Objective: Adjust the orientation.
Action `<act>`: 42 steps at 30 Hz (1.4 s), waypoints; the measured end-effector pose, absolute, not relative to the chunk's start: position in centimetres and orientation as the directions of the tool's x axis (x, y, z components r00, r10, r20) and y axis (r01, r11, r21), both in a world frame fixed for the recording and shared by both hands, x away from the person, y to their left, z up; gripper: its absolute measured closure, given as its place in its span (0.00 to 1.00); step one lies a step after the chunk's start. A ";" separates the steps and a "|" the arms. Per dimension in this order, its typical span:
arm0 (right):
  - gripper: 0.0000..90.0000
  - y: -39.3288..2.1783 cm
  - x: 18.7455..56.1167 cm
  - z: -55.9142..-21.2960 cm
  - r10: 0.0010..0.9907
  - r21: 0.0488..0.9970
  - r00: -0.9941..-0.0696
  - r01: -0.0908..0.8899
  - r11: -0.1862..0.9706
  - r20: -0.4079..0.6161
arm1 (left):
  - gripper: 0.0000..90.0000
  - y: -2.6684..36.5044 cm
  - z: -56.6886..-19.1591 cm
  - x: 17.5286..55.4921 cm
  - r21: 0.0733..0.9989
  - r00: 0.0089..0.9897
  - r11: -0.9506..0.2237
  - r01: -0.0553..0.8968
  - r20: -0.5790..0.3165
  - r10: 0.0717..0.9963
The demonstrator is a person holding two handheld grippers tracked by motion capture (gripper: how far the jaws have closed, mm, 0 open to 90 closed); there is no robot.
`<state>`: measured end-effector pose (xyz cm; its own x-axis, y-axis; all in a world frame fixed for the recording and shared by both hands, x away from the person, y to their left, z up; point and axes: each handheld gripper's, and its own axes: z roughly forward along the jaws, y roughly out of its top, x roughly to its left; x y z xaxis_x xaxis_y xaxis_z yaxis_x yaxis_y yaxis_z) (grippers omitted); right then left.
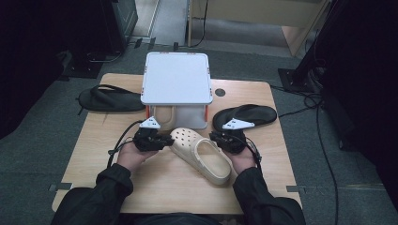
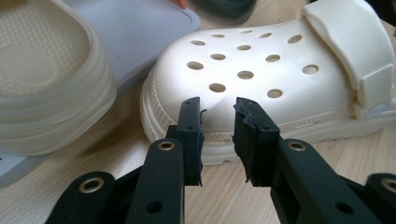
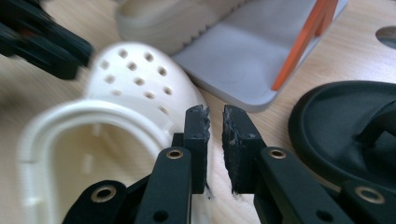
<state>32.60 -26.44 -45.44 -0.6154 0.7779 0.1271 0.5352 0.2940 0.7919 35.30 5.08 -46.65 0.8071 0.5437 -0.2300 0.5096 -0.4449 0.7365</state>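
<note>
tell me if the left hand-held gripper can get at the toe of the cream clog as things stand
Probably yes. The left hand-held gripper points straight at the cream clog, its narrowly parted jaws just short of the toe rim, with nothing between them. The jaws would likely have to open wider to take it.

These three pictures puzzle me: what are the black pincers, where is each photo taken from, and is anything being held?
No robot here: a person sits at a wooden table holding a hand-operated gripper in each hand. The high view looks down from above: the left gripper and right gripper flank a cream clog. Behind it stands a small white shelf with a second cream clog under it, and a black flip-flop on each side, one at the left, one at the right. The other two pictures come from cameras riding on the grippers, looking along their black jaws. Both pairs of jaws are nearly closed with a narrow empty gap; neither holds anything, both just point at the clog.
</note>
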 end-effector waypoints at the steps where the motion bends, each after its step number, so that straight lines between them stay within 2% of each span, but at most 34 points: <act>1: 0.89 -26.4 32.9 -45.8 0.782 0.788 -0.614 0.532 0.310 0.107 | 0.80 5.1 -46.7 35.3 0.736 0.807 -0.445 0.510 -0.230 0.544; 3: 0.89 -26.3 33.1 -46.0 0.780 0.782 -0.617 0.536 0.318 0.106 | 0.81 4.9 -46.7 35.3 0.734 0.810 -0.451 0.507 -0.227 0.541; 5: 0.91 -26.3 33.3 -46.4 0.770 0.771 -0.620 0.562 0.300 0.152 | 0.81 4.6 -46.9 35.2 0.733 0.812 -0.457 0.504 -0.221 0.540; 10: 0.92 -26.5 32.7 -46.2 0.765 0.773 -0.626 0.557 0.304 0.151 | 0.81 4.6 -46.9 35.3 0.737 0.814 -0.452 0.503 -0.228 0.534; 23: 0.94 -26.4 29.9 -46.7 0.740 0.761 -0.640 0.580 0.290 0.206 | 0.82 3.5 -47.4 36.3 0.755 0.811 -0.423 0.502 -0.241 0.533; 35: 0.90 -25.2 28.4 -46.8 0.713 0.763 -0.663 0.577 0.291 0.229 | 0.82 3.1 -47.7 37.6 0.763 0.811 -0.407 0.502 -0.252 0.528; 42: 0.79 -25.6 28.6 -45.9 0.718 0.794 -0.663 0.545 0.270 0.212 | 0.80 3.7 -46.7 38.1 0.762 0.816 -0.409 0.503 -0.262 0.516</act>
